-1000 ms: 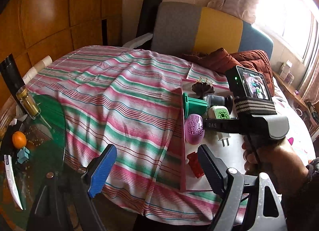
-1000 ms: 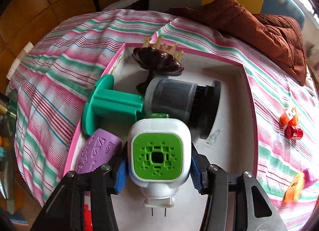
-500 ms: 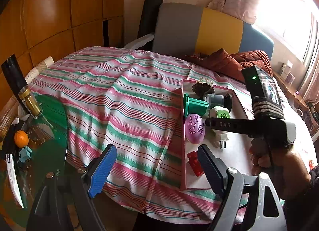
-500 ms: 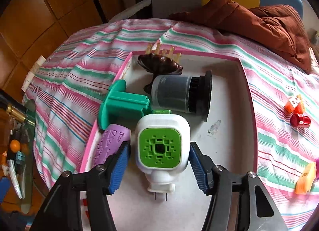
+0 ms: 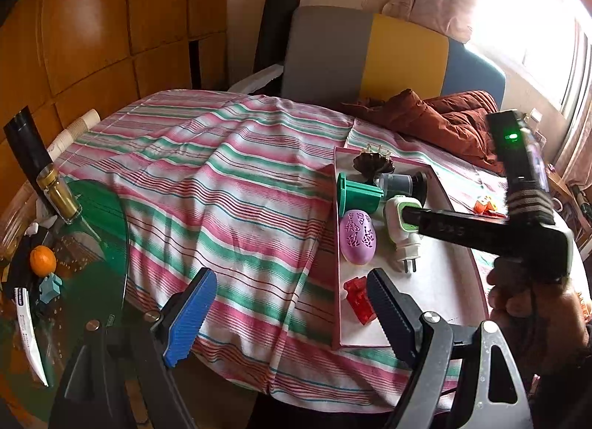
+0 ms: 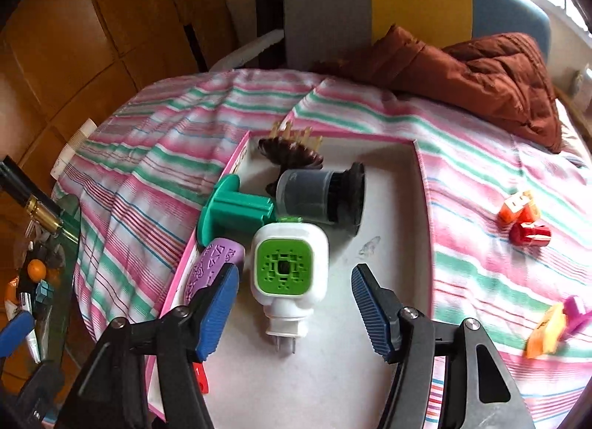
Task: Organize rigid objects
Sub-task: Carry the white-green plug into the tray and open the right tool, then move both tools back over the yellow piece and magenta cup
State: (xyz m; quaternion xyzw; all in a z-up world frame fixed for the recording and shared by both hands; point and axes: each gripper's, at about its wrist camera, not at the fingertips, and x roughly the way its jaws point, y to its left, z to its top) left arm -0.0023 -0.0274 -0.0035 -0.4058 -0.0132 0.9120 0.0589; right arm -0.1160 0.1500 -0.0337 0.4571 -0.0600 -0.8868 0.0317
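A white plug-in device with a green face lies in the pink-rimmed white tray, prongs toward me. My right gripper is open and empty just behind it, not touching. Beside the device lie a purple oval piece, a teal spool, a dark cylinder brush and a brown hair claw. My left gripper is open and empty near the tray's front left corner, over the striped cloth. The left wrist view shows the device, the tray and a red block.
Small orange and red pieces and an orange and pink pair lie on the striped cloth right of the tray. A brown jacket lies at the back. A glass side table with a bottle and an orange stands at the left.
My right gripper has opened, let go of the white plug-in device and drawn back from it. The device now rests in the tray. The left gripper has hardly moved.
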